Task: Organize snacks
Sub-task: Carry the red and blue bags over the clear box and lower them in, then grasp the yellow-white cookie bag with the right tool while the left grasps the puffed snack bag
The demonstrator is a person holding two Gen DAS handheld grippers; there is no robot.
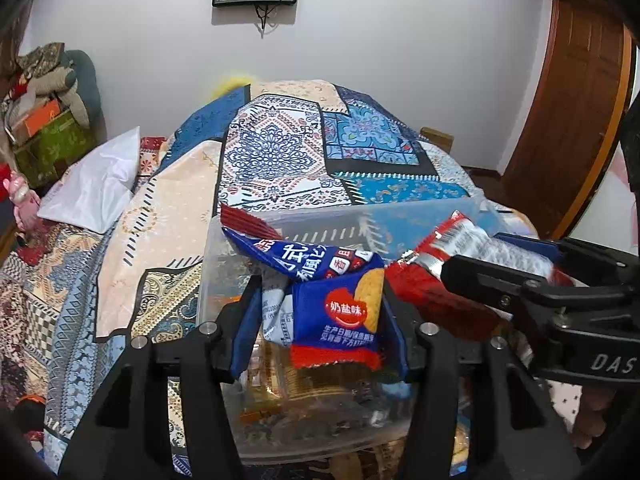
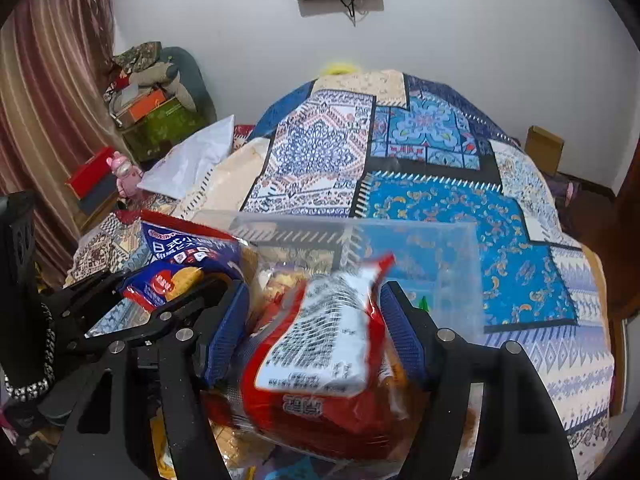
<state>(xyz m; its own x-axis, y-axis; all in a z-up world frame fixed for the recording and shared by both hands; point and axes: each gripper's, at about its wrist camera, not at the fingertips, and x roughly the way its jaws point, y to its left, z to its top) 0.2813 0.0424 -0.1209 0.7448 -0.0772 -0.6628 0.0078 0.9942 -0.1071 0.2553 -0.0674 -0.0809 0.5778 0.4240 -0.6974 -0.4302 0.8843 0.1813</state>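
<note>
Patchwork-covered bed (image 1: pixel 280 152); left claw (image 1: pixel 320 320) grips blue packet (image 1: pixel 336 304), right claw (image 2: pixel 312 340) red packet (image 2: pixel 320 344), over clear bin (image 1: pixel 224 264). Crowded claws risk colliding, spilling.

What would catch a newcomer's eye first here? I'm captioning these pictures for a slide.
First, the two snack packets held up over the clear plastic bin: the blue cracker packet in the left hand-held gripper and the red packet in the right hand-held gripper. Behind them, the bright patchwork bedspread fills the middle of both views.
</note>
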